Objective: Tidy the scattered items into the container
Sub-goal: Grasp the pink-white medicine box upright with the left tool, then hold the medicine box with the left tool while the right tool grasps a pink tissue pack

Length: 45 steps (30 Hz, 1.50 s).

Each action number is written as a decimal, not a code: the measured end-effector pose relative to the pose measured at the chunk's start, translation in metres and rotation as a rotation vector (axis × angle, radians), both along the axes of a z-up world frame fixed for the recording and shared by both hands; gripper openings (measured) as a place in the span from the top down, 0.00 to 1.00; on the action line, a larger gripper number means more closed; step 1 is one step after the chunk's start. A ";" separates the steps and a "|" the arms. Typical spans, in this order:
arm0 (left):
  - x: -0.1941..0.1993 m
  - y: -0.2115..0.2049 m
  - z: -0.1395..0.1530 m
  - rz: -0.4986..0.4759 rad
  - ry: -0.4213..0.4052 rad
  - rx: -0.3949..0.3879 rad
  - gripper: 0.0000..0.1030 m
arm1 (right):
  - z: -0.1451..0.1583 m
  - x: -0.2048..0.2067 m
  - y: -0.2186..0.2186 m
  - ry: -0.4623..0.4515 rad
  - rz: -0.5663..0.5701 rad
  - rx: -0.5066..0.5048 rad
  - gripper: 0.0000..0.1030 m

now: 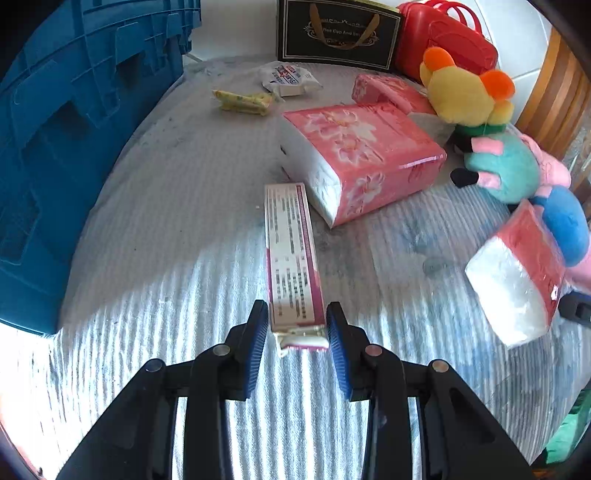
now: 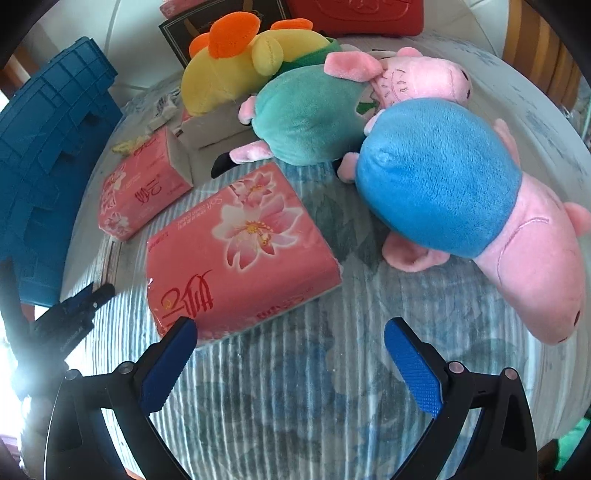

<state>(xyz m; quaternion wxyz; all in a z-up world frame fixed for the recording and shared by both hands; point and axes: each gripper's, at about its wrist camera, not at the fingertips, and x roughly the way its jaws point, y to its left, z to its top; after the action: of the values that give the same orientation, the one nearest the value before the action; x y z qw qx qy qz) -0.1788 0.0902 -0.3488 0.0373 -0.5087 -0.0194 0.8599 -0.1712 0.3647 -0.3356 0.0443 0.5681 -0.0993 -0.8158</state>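
A long white and pink toothpaste box lies on the striped cloth. My left gripper is shut on the box's near end, with a blue pad against each long side. The blue crate stands to the left of it and also shows in the right wrist view, blue crate. My right gripper stands open above bare cloth, its left finger by the near corner of a pink tissue pack. A second pink tissue pack lies further left. The left gripper's tips show at the left edge.
Plush toys crowd the right side: a yellow one, a teal pig and a blue pig. A yellow packet, a white wipes pack, a black gift bag and a red case sit at the back.
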 end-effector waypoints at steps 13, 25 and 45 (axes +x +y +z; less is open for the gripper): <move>-0.025 -0.002 -0.045 0.060 0.054 -0.067 0.11 | -0.011 -0.001 0.005 -0.028 -0.026 -0.014 0.00; -0.038 0.004 -0.098 0.007 0.093 -0.056 0.46 | -0.015 -0.017 -0.056 -0.035 0.148 -0.134 0.54; -0.053 0.020 -0.139 -0.070 0.060 0.020 0.72 | -0.020 -0.024 -0.045 0.024 0.129 -0.096 0.53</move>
<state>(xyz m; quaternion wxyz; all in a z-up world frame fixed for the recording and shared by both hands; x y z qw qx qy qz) -0.2313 0.1102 -0.4881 0.0731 -0.4827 -0.0088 0.8727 -0.1955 0.3196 -0.3557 0.1249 0.5608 -0.1009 -0.8122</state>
